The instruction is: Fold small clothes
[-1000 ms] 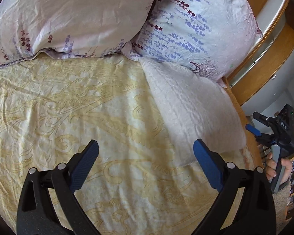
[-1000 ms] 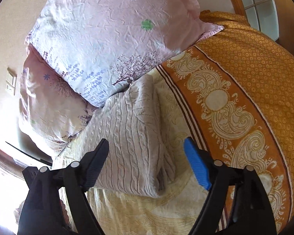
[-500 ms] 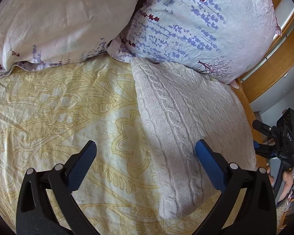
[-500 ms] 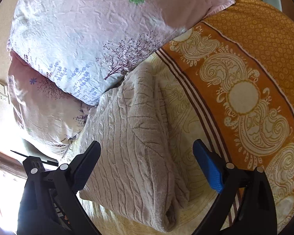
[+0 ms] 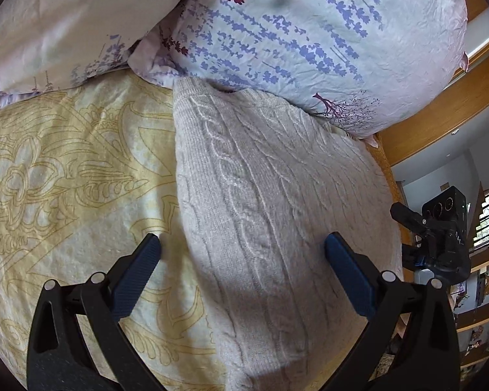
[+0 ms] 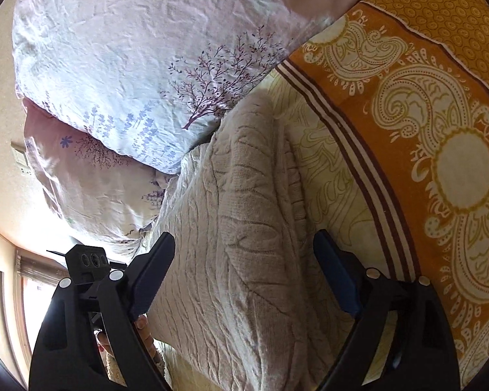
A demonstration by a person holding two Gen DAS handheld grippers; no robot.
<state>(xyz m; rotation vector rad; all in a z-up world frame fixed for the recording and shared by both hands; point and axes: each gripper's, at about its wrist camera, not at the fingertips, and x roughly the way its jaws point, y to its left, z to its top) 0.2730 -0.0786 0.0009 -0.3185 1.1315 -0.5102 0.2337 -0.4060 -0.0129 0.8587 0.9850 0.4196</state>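
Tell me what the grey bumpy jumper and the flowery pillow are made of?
The grey cable-knit jumper looks like soft wool or acrylic yarn: raised braided ropes and a fuzzy matte surface. The lavender-print pillow seems to have a thin woven cotton cover: smooth, finely crinkled, no shine.

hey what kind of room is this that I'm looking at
Most likely a bedroom: two floral pillows lean at the head of a bed covered with a yellow patterned bedspread, and a folded cable-knit sweater lies on it. Wooden shelves stand beyond the bed's edge.
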